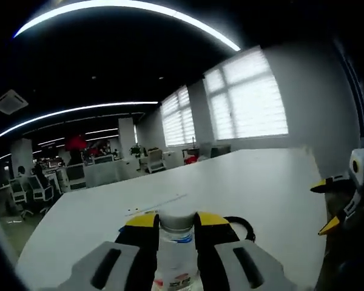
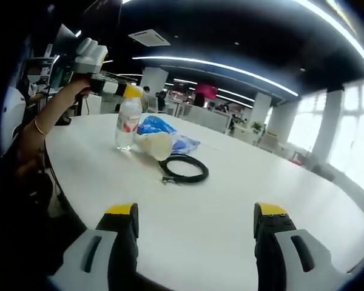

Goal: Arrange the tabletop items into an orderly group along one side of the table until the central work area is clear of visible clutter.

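Tabletop items sit bunched toward one side of the white table (image 2: 230, 200): a clear water bottle (image 2: 128, 124), a pale cup (image 2: 156, 145) lying on its side, a blue plastic bag (image 2: 161, 128) behind it, and a coiled black cable (image 2: 183, 168) just beside them. Our left hand-held gripper (image 1: 177, 225) is pinching the bottle (image 1: 177, 248) near its neck, a jaw on each side, and in the right gripper view the bottle stands upright with its base at or just above the table. We judge this to be the placing of the bottle into the group. Our right hand-held gripper (image 2: 196, 221) hangs spread with nothing between its jaws, well apart from the cluster. Next we would need to release the bottle gently so it stays standing, then bring the cable in closer.
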Action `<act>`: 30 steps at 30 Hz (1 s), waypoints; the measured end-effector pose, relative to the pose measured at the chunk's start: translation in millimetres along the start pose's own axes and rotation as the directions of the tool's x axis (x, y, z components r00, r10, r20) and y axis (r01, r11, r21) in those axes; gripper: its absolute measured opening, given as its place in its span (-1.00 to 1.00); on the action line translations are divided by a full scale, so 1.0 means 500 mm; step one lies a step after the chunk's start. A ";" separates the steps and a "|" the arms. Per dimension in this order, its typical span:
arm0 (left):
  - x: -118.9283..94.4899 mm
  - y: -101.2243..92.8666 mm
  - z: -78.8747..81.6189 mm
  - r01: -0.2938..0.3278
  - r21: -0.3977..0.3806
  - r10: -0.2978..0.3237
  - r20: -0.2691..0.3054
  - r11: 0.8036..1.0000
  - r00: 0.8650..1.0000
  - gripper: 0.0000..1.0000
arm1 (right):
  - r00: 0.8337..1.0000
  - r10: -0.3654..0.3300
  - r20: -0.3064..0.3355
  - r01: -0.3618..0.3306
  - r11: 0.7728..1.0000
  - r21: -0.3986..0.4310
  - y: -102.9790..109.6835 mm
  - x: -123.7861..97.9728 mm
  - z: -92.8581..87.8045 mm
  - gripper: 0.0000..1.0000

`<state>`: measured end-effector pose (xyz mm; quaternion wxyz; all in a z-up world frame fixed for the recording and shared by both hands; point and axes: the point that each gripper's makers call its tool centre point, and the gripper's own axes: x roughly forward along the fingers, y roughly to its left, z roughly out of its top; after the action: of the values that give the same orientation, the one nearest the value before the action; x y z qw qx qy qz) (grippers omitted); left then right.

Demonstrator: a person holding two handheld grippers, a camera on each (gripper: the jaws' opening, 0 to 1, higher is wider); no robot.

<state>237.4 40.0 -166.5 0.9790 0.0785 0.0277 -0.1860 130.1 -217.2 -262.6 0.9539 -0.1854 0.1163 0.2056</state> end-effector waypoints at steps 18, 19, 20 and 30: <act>-0.009 0.044 -0.010 -0.068 -0.054 0.068 -0.018 0.996 0.998 -0.59 | 0.995 0.086 0.052 -0.088 0.995 0.044 0.028 0.008 0.009 0.53; -0.009 0.046 -0.011 -0.071 -0.059 0.070 -0.018 0.996 0.997 -0.59 | 0.995 0.083 0.048 -0.085 0.995 0.046 0.026 0.009 0.007 0.53; -0.009 0.048 -0.012 -0.075 -0.061 0.074 -0.018 0.995 0.997 -0.59 | 0.996 0.081 0.046 -0.083 0.995 0.048 0.025 0.009 0.005 0.53; -0.011 0.058 -0.017 -0.096 -0.015 0.095 -0.021 0.995 0.995 -0.58 | 0.991 0.107 0.079 -0.112 0.992 0.059 0.033 0.009 0.017 0.57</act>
<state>242.8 69.9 -170.2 0.9871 0.0737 0.0353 -0.1378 128.3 -198.0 -261.3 0.9502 -0.1406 0.0966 0.2608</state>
